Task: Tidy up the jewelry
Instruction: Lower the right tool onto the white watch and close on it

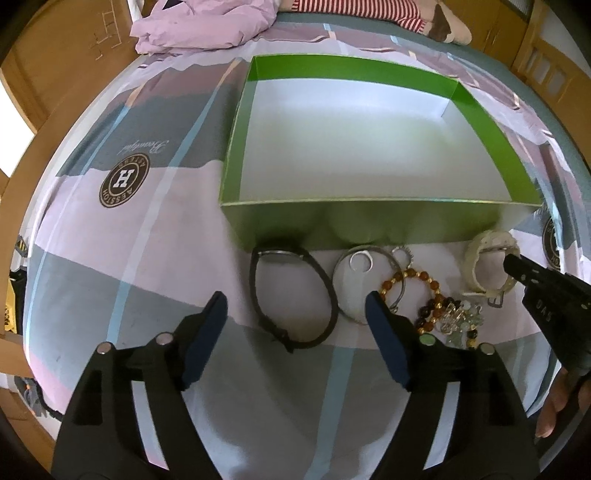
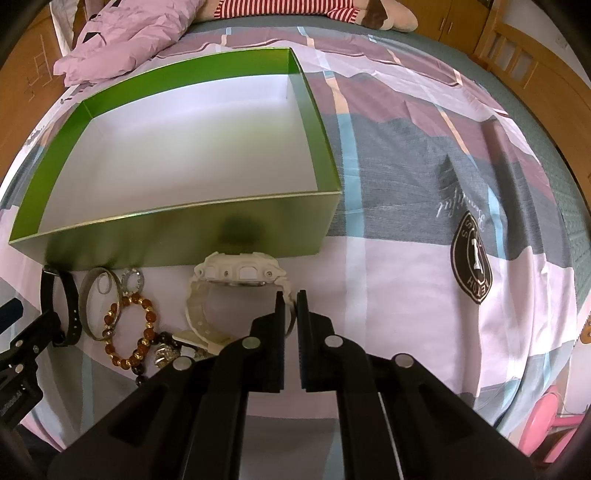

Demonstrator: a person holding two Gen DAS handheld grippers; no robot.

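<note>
Now the right gripper (image 2: pixel 291 295) has its jaws closed on the white watch's (image 2: pixel 236 277) strap, just before the green box (image 2: pixel 177 229) on the bed (image 2: pixel 406 258). Left gripper (image 1: pixel 295 314) hangs with jaws wide apart over the black watch (image 1: pixel 291 291).

Ahead of me the bed (image 1: pixel 155 236) wears a patchwork cover of pink, grey and pale blue with round brown badges (image 1: pixel 123 181). A crumpled lilac quilt (image 1: pixel 199 26) lies at upper left, a red-striped plush toy (image 1: pixel 369 9) along the top edge. Wooden rails (image 2: pixel 524 62) stand upper right, something pink (image 2: pixel 546 413) lower right.
</note>
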